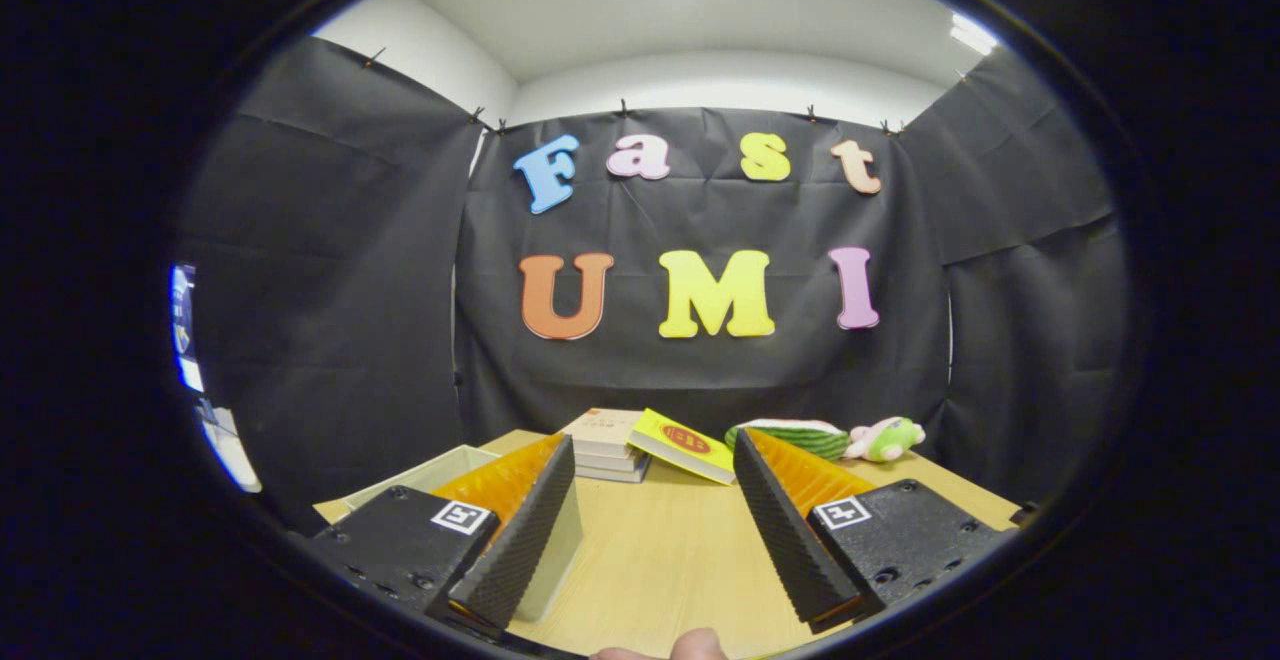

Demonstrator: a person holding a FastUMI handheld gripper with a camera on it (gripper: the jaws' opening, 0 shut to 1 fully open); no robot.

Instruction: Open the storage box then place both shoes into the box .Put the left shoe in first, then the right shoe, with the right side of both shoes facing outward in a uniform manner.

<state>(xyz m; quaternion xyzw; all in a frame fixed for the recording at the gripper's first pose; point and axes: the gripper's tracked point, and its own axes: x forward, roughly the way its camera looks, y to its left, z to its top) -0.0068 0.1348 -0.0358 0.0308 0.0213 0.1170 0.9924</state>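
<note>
My gripper [652, 440] is open, held level above a light wooden table [670, 560], with nothing between its fingers. A pale storage box [432, 472] stands on the table to the left, just behind and beside the left finger [520, 530], which hides most of it. I cannot tell whether its lid is on or off. A person's fingertip [693, 645] shows at the near edge between the fingers.
Beyond the fingers, at the back of the table, lies a stack of books [605, 445] with a yellow book [685, 445] leaning on it. To its right are a watermelon-slice plush [790, 435] and a small green and pink soft toy [888, 438]. Black cloth walls close the booth.
</note>
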